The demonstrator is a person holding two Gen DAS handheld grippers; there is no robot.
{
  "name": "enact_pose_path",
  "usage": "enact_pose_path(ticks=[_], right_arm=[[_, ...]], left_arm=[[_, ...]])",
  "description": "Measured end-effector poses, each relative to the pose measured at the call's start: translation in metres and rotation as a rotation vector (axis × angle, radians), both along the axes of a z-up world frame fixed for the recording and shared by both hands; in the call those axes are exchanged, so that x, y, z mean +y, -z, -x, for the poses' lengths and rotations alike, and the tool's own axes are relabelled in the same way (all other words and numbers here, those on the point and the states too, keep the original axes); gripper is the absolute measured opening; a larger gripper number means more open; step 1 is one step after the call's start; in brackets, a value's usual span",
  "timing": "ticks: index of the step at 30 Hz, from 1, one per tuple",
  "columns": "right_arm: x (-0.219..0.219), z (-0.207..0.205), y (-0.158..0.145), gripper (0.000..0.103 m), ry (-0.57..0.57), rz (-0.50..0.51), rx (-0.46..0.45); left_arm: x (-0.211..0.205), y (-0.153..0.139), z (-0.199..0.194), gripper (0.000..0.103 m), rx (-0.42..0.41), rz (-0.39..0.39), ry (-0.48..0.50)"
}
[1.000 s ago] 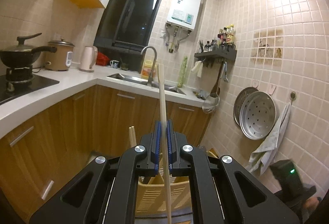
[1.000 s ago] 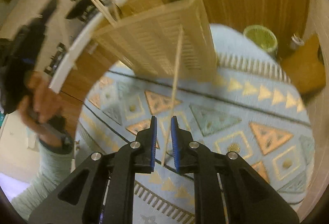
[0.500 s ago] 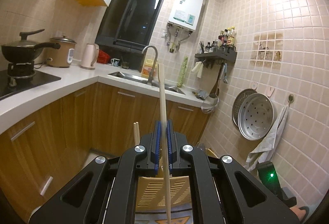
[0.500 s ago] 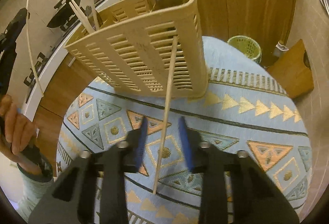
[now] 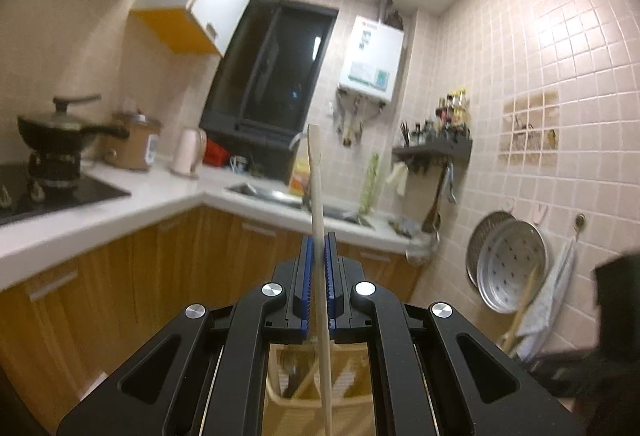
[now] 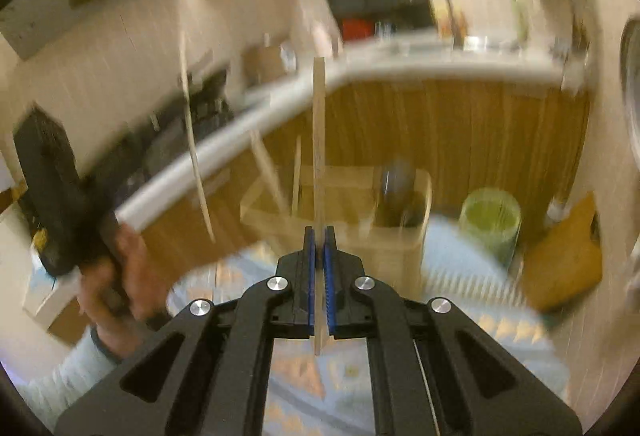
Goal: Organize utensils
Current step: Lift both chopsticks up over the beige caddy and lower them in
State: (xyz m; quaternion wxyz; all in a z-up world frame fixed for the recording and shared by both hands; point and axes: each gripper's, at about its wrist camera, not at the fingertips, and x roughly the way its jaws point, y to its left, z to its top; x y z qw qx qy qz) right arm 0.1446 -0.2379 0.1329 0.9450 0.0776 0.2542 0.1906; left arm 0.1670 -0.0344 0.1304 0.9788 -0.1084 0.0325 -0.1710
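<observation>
My left gripper [image 5: 319, 248] is shut on a long wooden chopstick [image 5: 316, 188] that stands upright between its blue pads. Below it, between the gripper arms, the beige slatted utensil basket [image 5: 352, 376] shows with utensils in it. My right gripper [image 6: 319, 240] is shut on a second wooden chopstick [image 6: 319, 132], also upright. In the blurred right wrist view the basket [image 6: 360, 240] stands on the floor ahead, with several chopsticks and a dark ladle [image 6: 396, 184] in it. The left gripper [image 6: 48, 180] and its chopstick [image 6: 192, 140] show at the left there.
A patterned blue rug [image 6: 472, 316] covers the floor. A green waste basket [image 6: 490, 222] and an orange board [image 6: 564, 268] stand by the wooden cabinets [image 6: 460, 132]. A white counter [image 5: 120, 212] carries a pan, rice cooker and kettle. Steamer trays [image 5: 508, 272] hang on the tiled wall.
The right gripper has closed on its chopstick and swung up from looking at the rug to looking at the basket and cabinets. The left gripper has tilted upward, still holding its chopstick.
</observation>
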Motion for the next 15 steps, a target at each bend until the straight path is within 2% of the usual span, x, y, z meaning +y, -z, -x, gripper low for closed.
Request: enact_pose_path(ticks=[2,4,5,11,15], right_arm=[[-0.003,-0.003,-0.014,0.003,0.026,-0.009,-0.069],[-0.002,-0.004,-0.023,0.003,0.064,0.014,-0.151],[0.000,-0.005,-0.024,0.003,0.080,0.031,-0.180],[0.008,-0.026,-0.004,0.003,0.170,0.140,-0.225],[0.004,-0.041,0.014,0.003,0.189,0.123,-0.219]], left_arm=[[-0.009,-0.003,-0.004,0.004,-0.032,-0.021,-0.025],[-0.017,-0.004,-0.007,0.004,-0.067,-0.046,-0.090],[-0.017,-0.001,-0.010,0.004,-0.084,-0.033,-0.126],[-0.018,0.019,-0.038,0.004,-0.036,0.012,-0.157],[-0.013,0.033,-0.049,0.004,0.000,0.064,-0.173]])
